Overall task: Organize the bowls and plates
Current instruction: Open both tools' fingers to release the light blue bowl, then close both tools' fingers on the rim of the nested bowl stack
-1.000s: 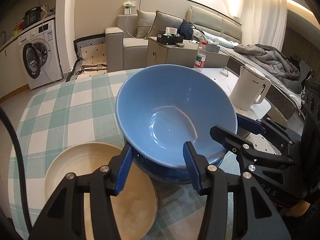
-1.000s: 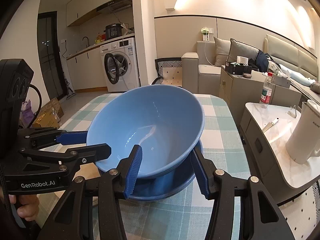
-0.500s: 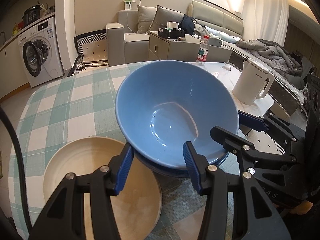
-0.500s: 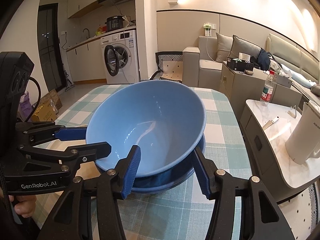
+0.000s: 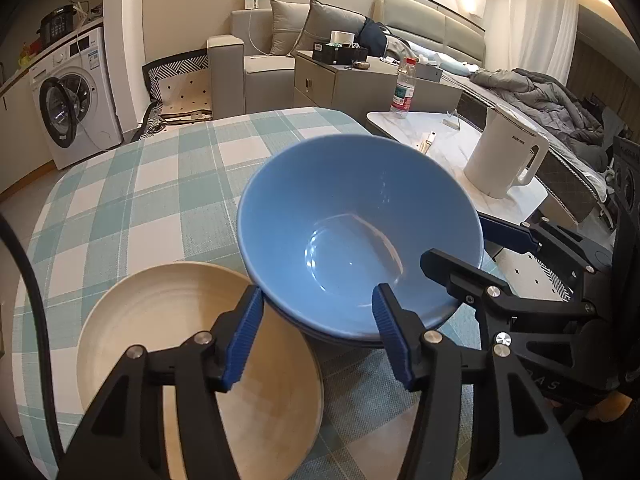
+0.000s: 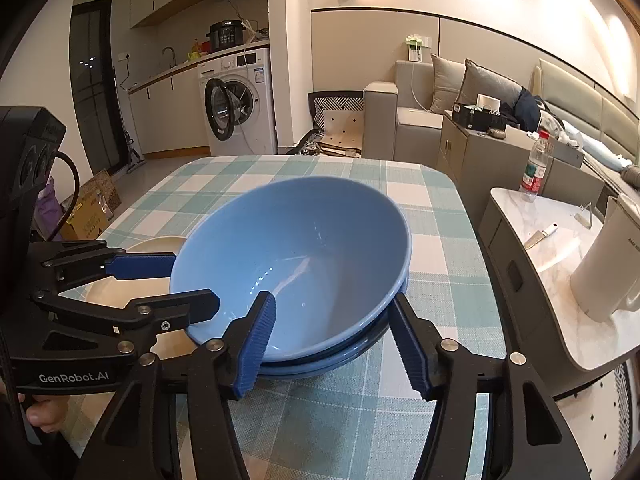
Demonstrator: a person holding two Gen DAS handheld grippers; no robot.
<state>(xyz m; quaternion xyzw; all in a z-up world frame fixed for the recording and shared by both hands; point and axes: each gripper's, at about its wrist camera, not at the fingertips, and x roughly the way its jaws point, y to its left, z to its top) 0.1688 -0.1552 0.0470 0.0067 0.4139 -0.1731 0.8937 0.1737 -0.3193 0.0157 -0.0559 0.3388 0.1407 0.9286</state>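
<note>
Looked a glazed, slippery, breakable light blue bowl [image 5: 356, 240], nested on a darker one, best gripped at the rim; both jaws just eased open, straddling it.

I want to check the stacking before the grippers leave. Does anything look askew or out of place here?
Yes. The upper blue bowl sits tilted in the lower blue bowl, its rim higher on the far side, so it is not fully nested. The cream plate beside them lies flat. Nothing looks spilled or broken.
</note>
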